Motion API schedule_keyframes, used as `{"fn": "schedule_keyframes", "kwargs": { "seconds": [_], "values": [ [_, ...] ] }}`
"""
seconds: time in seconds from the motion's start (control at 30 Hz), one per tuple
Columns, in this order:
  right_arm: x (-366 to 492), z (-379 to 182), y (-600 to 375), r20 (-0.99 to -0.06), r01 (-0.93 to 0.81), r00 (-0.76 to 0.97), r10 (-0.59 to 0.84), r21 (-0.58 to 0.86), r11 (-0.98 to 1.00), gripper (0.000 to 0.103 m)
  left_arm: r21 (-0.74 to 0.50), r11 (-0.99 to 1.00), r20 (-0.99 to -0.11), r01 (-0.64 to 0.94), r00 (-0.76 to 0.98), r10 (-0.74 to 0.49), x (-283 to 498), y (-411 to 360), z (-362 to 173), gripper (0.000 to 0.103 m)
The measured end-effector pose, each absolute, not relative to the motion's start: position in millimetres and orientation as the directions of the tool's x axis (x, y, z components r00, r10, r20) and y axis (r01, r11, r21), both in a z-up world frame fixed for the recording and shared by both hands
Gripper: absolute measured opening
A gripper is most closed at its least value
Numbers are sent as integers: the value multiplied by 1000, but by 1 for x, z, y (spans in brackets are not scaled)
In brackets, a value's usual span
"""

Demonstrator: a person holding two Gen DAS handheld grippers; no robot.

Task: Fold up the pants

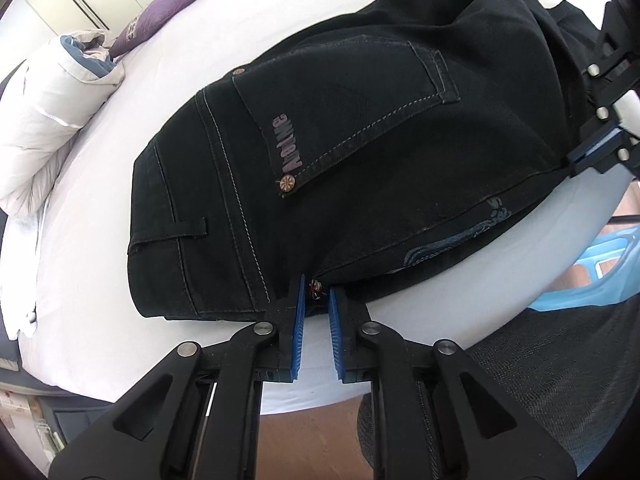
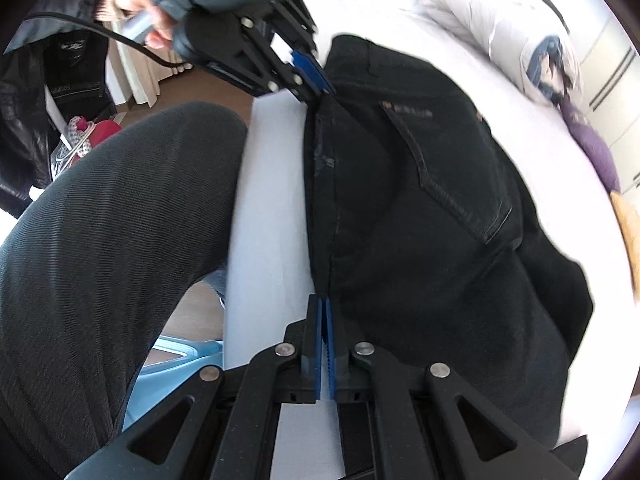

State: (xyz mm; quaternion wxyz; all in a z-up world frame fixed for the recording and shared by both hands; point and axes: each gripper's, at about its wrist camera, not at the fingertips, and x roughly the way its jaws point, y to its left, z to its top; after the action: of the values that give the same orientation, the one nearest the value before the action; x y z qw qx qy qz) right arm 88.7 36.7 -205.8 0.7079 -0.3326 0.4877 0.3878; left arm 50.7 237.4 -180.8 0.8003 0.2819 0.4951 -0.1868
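Note:
Black jeans (image 1: 360, 152) lie on the white bed, back pocket up, waistband toward the left in the left wrist view; they fill the middle of the right wrist view (image 2: 420, 200). My left gripper (image 1: 317, 292) stands slightly open at the near edge of the waistband, around a rivet, blue pads apart; it also shows in the right wrist view (image 2: 316, 80). My right gripper (image 2: 323, 304) is shut on the near edge of the jeans; it also shows at the far right of the left wrist view (image 1: 576, 164).
The white bed sheet (image 1: 80, 248) carries a rolled white duvet (image 1: 52, 120) and purple pillow (image 1: 160, 12) at the far side. The person's dark-clad leg (image 2: 100, 240) stands beside the bed. A light blue stool (image 2: 180, 356) sits on the floor.

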Motion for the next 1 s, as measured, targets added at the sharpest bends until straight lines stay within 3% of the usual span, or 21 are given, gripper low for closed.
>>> {"fn": "schedule_keyframes", "kwargs": {
  "seconds": [0.17,0.3,0.5,0.67,0.73,0.83,0.9,1.0],
  "values": [
    [94,-205,34,-946,-850,221,238,-67,523,13,239,796,-914,557,406,-10,42,255,-169,25],
    [88,-203,33,-940,-837,214,267,-36,545,41,247,833,-896,495,444,2,33,271,-139,25],
    [86,-190,14,-911,-747,238,337,50,662,43,205,871,-846,447,528,-71,49,227,-103,25],
    [89,-156,-71,-846,-470,312,433,259,844,43,91,889,-907,449,406,-112,79,170,-150,25],
    [90,-148,-113,-833,-339,351,429,314,887,43,152,879,-924,452,380,-35,77,152,-184,25],
    [98,-133,-186,-830,-121,432,353,335,935,43,191,883,-915,429,404,2,63,144,-184,25],
    [113,-123,-235,-823,19,481,303,355,935,60,196,884,-912,424,410,6,62,141,-176,25],
    [142,-110,-287,-832,190,523,184,325,927,71,195,882,-895,428,446,-18,54,130,-160,25]
  ]
}}
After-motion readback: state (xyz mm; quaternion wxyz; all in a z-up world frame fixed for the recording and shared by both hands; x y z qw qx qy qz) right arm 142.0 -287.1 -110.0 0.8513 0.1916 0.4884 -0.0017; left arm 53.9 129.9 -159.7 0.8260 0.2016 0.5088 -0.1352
